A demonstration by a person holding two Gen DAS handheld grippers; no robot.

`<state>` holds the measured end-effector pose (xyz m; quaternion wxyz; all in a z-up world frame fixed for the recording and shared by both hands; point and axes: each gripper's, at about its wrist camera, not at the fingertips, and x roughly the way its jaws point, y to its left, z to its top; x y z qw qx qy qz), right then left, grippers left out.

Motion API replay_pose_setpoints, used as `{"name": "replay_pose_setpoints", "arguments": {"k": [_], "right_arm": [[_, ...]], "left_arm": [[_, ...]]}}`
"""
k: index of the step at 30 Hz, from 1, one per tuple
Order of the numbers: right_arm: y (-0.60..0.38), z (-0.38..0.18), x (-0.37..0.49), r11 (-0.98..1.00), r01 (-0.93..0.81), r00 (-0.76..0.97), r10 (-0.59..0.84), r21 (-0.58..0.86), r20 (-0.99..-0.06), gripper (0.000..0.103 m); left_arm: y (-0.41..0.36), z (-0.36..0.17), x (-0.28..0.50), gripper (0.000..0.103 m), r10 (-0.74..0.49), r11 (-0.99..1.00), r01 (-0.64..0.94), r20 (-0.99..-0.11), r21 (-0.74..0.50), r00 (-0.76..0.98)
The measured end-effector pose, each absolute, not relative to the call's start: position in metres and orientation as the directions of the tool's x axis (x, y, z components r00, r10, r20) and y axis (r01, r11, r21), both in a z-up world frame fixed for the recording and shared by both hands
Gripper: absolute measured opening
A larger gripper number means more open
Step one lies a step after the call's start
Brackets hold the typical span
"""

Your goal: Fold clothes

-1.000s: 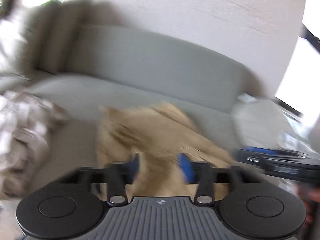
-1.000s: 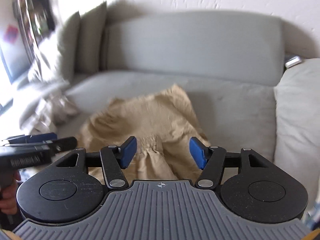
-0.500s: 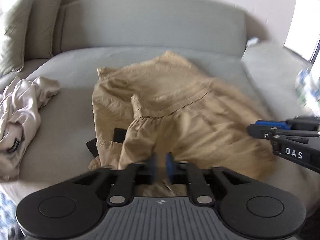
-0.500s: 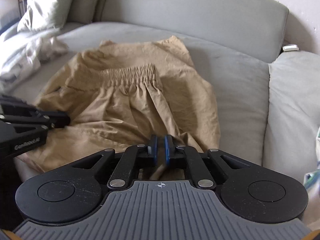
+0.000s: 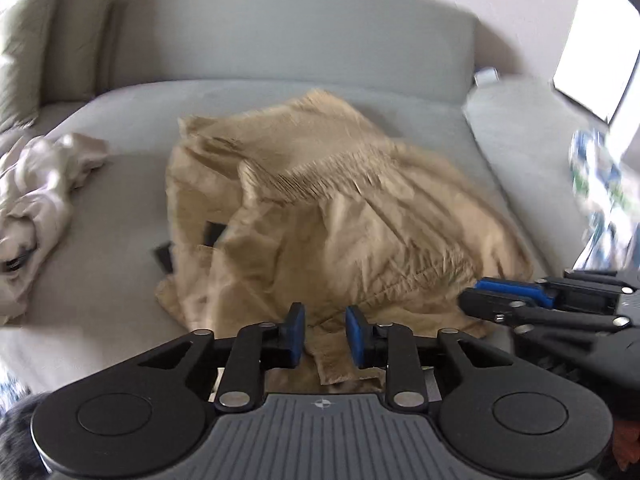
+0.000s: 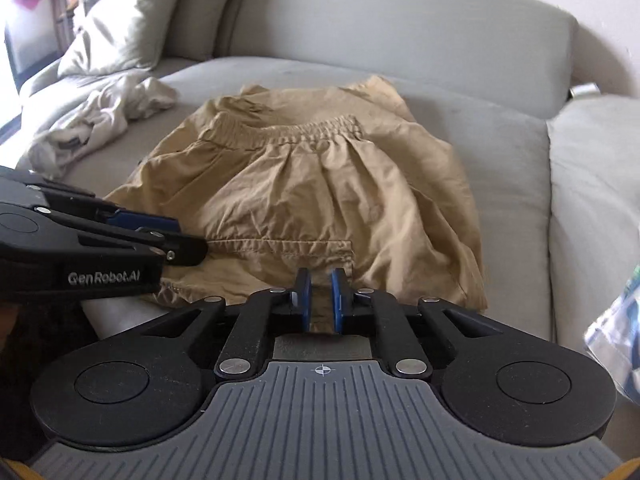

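Note:
Tan shorts [image 5: 340, 208] [image 6: 320, 184] with an elastic waistband lie crumpled on a grey sofa seat [image 5: 120, 184] [image 6: 508, 168]. My left gripper [image 5: 323, 336] hovers open over the near hem, and cloth shows below the gap between its blue pads. In the right wrist view it comes in from the left [image 6: 160, 236] beside the hem. My right gripper [image 6: 320, 300] is shut on the near edge of the shorts, with tan cloth between its pads. In the left wrist view it appears at the right [image 5: 504, 300].
A crumpled cream garment [image 5: 36, 184] [image 6: 100, 120] lies at the left of the seat. Grey cushions [image 6: 132, 20] lean in the back left corner. A second seat cushion [image 6: 592, 200] adjoins on the right, near a blue-and-white patterned item [image 5: 600, 184].
The left gripper was shut half a second ago and has now opened. The right gripper closed on the near hem and stays closed. Both moved in toward the shorts.

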<state>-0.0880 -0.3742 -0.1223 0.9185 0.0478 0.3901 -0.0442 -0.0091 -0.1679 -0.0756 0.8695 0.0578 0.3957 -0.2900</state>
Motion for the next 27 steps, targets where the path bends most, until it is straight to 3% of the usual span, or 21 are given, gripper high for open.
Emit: {"name": "replay_pose_setpoints", "arguments": {"k": [1, 3, 4, 5, 9, 12, 19, 20, 22, 24, 25, 26, 27], "right_arm": [[-0.381, -0.114, -0.093, 0.988, 0.127, 0.709, -0.029, 0.088, -0.705, 0.017], [-0.396, -0.096, -0.107, 0.976, 0.14, 0.755, 0.003, 0.165, -0.655, 0.04], [-0.408, -0.092, -0.113, 0.966, 0.169, 0.766, -0.003, 0.197, -0.643, 0.061], [-0.421, -0.089, -0.117, 0.952, 0.205, 0.773, -0.015, 0.228, -0.635, 0.069], [-0.477, -0.092, -0.125, 0.845, 0.364, 0.757, -0.024, 0.391, -0.653, 0.071], [-0.509, -0.117, -0.115, 0.733, 0.423, 0.729, 0.075, 0.534, -0.681, 0.071], [-0.519, -0.147, -0.077, 0.717, 0.343, 0.723, 0.212, 0.607, -0.658, 0.094], [-0.517, -0.15, -0.071, 0.727, 0.324, 0.721, 0.224, 0.605, -0.656, 0.094], [-0.513, -0.154, -0.057, 0.746, 0.288, 0.717, 0.248, 0.6, -0.652, 0.093], [-0.509, -0.159, -0.044, 0.764, 0.25, 0.711, 0.272, 0.595, -0.648, 0.084], [-0.507, -0.161, -0.038, 0.772, 0.231, 0.708, 0.284, 0.592, -0.646, 0.058], [-0.505, -0.163, -0.031, 0.78, 0.212, 0.705, 0.296, 0.589, -0.645, 0.041], [-0.503, -0.165, -0.024, 0.787, 0.192, 0.701, 0.307, 0.586, -0.643, 0.034]], "left_arm": [[-0.156, -0.069, -0.012, 0.052, -0.462, 0.84, 0.523, -0.695, -0.144, 0.551], [-0.134, -0.06, -0.013, 0.073, -0.445, 0.874, 0.454, -0.668, -0.177, 0.597], [-0.124, -0.057, -0.013, 0.077, -0.431, 0.889, 0.414, -0.66, -0.194, 0.615], [-0.116, -0.056, -0.01, 0.077, -0.423, 0.898, 0.381, -0.662, -0.218, 0.619], [-0.11, -0.07, 0.011, 0.079, -0.415, 0.908, 0.3, -0.736, -0.294, 0.535], [-0.121, -0.085, 0.013, 0.079, -0.411, 0.904, 0.323, -0.773, -0.279, 0.483], [-0.138, -0.098, 0.02, 0.078, -0.385, 0.91, 0.337, -0.795, -0.243, 0.468], [-0.14, -0.098, 0.021, 0.076, -0.384, 0.908, 0.346, -0.795, -0.235, 0.469], [-0.144, -0.097, 0.022, 0.06, -0.392, 0.901, 0.367, -0.792, -0.23, 0.467], [-0.143, -0.097, 0.03, 0.048, -0.413, 0.892, 0.374, -0.79, -0.252, 0.453], [-0.145, -0.097, 0.03, 0.043, -0.408, 0.894, 0.376, -0.791, -0.245, 0.456], [-0.147, -0.096, 0.031, 0.041, -0.406, 0.893, 0.383, -0.791, -0.237, 0.458], [-0.149, -0.096, 0.031, 0.035, -0.408, 0.889, 0.396, -0.789, -0.229, 0.46]]}}
